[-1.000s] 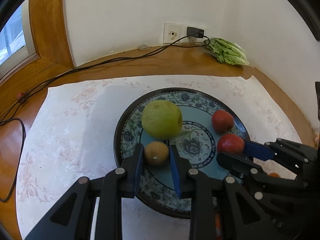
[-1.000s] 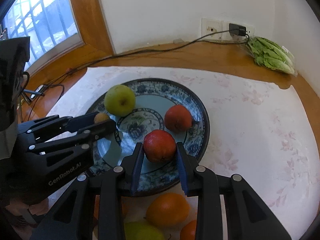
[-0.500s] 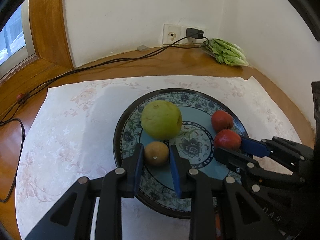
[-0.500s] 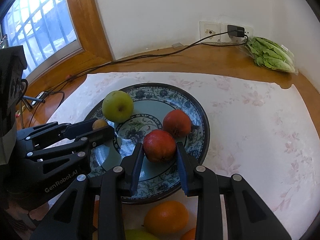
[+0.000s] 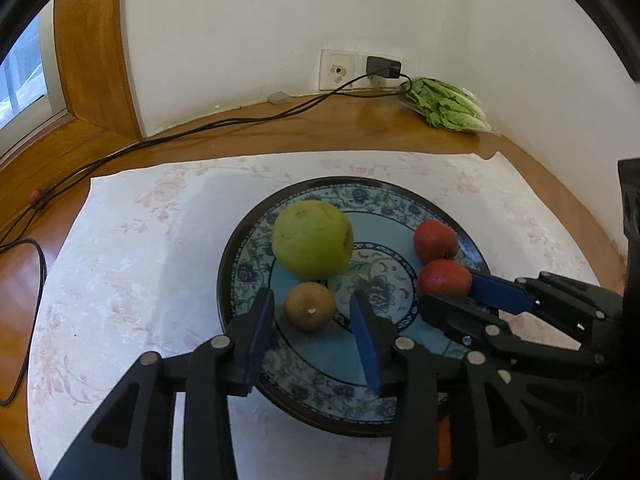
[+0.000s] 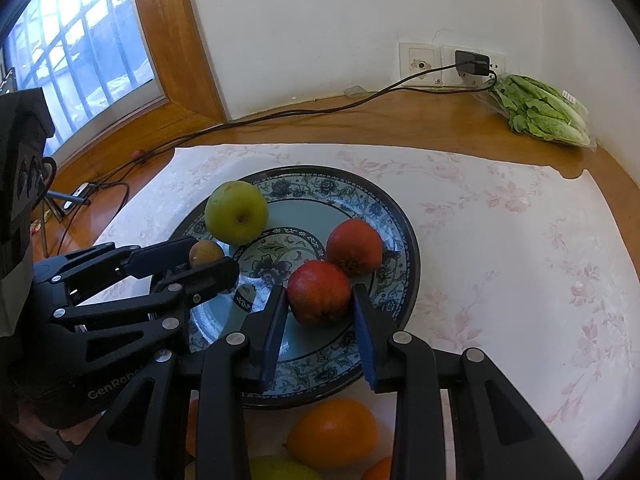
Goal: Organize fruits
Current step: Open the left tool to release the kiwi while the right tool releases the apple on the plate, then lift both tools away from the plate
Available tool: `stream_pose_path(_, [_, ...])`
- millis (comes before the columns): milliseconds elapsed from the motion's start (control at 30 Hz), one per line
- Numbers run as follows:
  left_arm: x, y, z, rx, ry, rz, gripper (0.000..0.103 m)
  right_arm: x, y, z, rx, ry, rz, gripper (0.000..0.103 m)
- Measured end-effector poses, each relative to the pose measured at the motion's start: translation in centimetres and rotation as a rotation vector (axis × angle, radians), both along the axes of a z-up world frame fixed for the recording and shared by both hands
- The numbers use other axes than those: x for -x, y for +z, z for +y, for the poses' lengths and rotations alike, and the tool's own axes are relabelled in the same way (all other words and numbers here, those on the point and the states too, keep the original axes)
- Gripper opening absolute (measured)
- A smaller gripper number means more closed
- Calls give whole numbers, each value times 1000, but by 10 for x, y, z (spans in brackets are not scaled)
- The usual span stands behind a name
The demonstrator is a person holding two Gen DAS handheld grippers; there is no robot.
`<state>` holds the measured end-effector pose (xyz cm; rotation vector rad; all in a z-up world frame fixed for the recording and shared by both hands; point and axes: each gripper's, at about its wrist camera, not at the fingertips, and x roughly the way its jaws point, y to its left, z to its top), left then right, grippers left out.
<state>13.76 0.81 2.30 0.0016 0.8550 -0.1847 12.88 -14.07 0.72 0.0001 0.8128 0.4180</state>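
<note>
- The small brown round fruit [image 5: 310,306] rests on the blue-and-white floral ceramic plate [image 5: 352,190], just in front of the large green apple [image 5: 313,238]. It lies between the pads of the left gripper [image 5: 312,326], whose jaws have just been opening: a gap shows on both sides, so the fruit is released, not clamped.
- The near red round fruit [image 6: 319,297] sits on the same plate, touching or almost touching the second red fruit [image 6: 354,246] behind it. The right gripper [image 6: 320,326] has its blue pads close against both sides of it; it looks clamped.
- Below the plate's near rim an orange fruit [image 6: 333,432] and a yellow-green one [image 6: 280,470] lie on the pale floral cloth [image 6: 500,240], not yet sorted.
- Risk: the freed brown fruit is round and could roll down the plate's curve if a pad brushes it on withdrawal.
- Risk: opening the right jaws abruptly may nudge the red fruit into its neighbour and push that one toward the rim.
- Risk: the two grippers stand close over one plate; a careless pull-back could knock them together.
</note>
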Motion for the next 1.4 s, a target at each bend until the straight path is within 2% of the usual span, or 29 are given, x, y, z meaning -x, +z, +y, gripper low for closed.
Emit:
stream_pose_path(200, [-1,2,2,14,7,3,51,0,1,-6,-37,-8,22,35])
stream_pose_path(367, [1,7,6,25,15,6,63,3,5,-12,-51,-19,18,44])
stream_pose_path(567, [10,19,8,16,26,-10,75,12,16,-17,-75,-14,11,50])
stream_pose_path(933, [39,32,0,14,4,-9,81,38,34,-26,-86,-9,-9,53])
stream_pose_path(1400, [70,37,-2,26,22,13,82,72,38,-52,-78,-47,-18,53])
